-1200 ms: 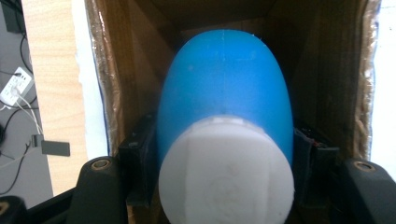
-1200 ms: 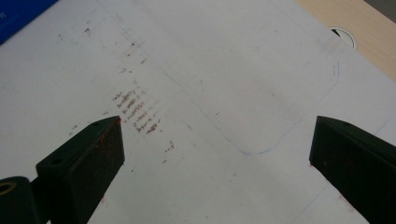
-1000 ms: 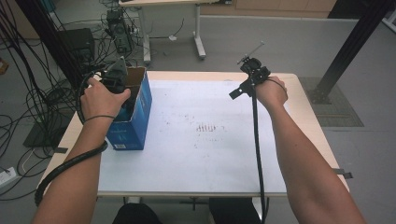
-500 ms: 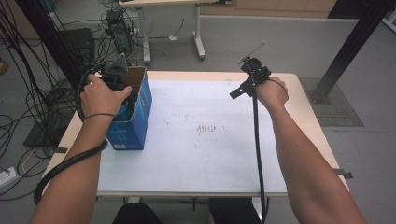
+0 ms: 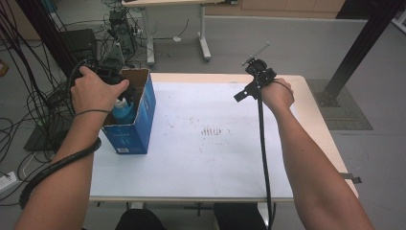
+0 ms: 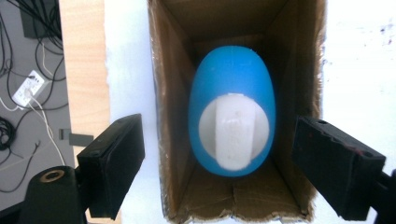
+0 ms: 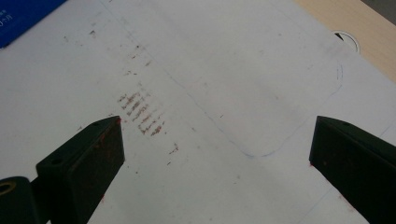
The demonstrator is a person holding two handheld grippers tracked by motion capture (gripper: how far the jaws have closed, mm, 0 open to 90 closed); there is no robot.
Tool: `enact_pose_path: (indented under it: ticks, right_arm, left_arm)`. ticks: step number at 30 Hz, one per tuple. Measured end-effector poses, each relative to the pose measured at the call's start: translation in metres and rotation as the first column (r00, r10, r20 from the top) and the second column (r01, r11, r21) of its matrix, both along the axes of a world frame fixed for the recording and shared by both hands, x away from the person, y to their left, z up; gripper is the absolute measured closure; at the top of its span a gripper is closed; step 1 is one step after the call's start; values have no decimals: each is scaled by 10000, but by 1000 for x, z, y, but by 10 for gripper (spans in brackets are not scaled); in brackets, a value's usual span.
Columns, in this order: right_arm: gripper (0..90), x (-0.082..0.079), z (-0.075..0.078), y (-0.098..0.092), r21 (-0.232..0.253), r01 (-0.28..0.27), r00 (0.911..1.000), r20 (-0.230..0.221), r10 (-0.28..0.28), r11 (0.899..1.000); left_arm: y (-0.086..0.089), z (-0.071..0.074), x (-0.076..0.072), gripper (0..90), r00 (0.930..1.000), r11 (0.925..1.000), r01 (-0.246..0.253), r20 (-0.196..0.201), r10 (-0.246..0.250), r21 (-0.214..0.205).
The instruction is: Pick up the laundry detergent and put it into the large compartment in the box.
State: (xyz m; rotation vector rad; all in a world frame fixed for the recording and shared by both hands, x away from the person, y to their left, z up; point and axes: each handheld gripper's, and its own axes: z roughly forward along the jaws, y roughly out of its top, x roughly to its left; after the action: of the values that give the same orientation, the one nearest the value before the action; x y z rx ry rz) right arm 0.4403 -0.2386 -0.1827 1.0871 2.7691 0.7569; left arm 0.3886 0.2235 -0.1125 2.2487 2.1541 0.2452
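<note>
Bottle (image 6: 232, 123) boxed – release step, L side.
Blue bottle upright in carton (image 5: 143, 108) at table's 9 o'clock; left gripper (image 6: 232, 168) jaws just opening, clear of it; right gripper (image 7: 215, 172) agape, empty. Next, prob.: lift L straight out.

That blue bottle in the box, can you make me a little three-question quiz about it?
1. True or false: the blue bottle stands inside the cardboard box.
2. What colour is the bottle's cap?
3. The left gripper is: A) squeezing the bottle, B) open above the box, its fingers apart from the bottle, C) lying on the table.

Key: 1 true; 2 white; 3 B. Its fingers have just been opening, with nothing pressed between them.
</note>
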Motion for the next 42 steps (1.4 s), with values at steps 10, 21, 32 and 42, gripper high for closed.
enact_pose_path:
  ticks: [10,21,32,42]
  right_arm:
    - [32,-1,0,0,23,24,10000,-24,-24,10000]
    - [32,-1,0,-1,34,41,10000,-39,-41,10000]
    - [32,-1,-2,3,79,-48,10000,-40,49,10000]
    - [32,-3,0,5,31,-69,10000,14,69,10000]
  left_arm:
    - [-7,24,-3,101,9996,9996,267,-41,-268,-134]
    - [-24,41,-7,60,9959,9958,851,-281,-861,-344]
    - [-62,46,-13,50,9788,9795,1915,-616,-1953,-618]
    - [-103,46,-20,48,9526,9543,2883,-772,-2941,-788]
